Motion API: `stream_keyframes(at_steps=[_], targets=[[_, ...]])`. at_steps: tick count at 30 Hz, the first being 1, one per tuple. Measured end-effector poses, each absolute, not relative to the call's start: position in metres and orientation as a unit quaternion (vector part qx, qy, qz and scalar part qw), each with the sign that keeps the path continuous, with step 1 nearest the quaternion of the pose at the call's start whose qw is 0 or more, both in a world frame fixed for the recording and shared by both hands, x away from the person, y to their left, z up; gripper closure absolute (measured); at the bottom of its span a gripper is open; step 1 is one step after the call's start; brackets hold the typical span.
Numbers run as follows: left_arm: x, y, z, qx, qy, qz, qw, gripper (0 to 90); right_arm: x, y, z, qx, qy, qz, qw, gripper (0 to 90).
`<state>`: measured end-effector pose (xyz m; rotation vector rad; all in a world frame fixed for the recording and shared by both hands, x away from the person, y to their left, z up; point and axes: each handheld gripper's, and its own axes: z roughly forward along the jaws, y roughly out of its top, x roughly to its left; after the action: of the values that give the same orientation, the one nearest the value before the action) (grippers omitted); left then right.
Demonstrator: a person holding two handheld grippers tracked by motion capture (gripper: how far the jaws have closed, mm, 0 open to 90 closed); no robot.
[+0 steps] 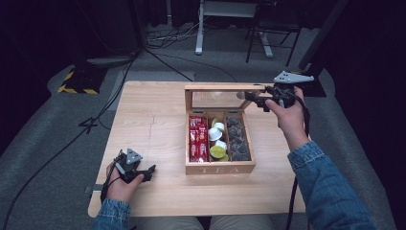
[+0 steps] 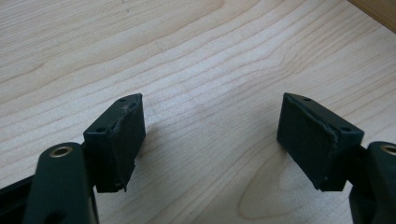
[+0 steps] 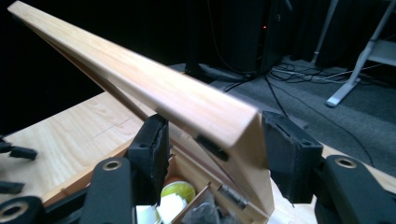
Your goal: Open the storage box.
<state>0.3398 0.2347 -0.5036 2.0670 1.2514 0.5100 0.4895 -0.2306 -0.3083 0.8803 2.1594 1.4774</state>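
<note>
Lid of the tea box up, my right tool at its corner; a slip would drop it.

Near, lower left of the high view: my left tool [image 1: 149, 171] sits on the worktop [image 1: 153, 120], spread wide, nothing between its pads [image 2: 126, 140], bare wood below. Middle: the tea box [image 1: 219, 166] stands open on the worktop, red packets, pods and dark sachets in three compartments. Farther, upper right: my right tool [image 1: 254, 101] straddles the lid [image 3: 154, 88] at its far right corner, jaws partly open, one on each side; I cannot tell whether the pads press the wood. Risk, as I judge it: with so loose a hold the lid could slide free and slam onto the contents, or go back too far and strain the hinge.
</note>
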Motion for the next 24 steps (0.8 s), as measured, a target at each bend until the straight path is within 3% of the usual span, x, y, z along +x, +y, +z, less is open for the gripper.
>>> stream_keyframes(at_steps=[24], targets=[[0.346,0.231,-0.504,0.793,0.473,0.193,0.332,24.0,0.535,-0.218,-0.315,0.346,0.754,0.509,0.230,47.2]])
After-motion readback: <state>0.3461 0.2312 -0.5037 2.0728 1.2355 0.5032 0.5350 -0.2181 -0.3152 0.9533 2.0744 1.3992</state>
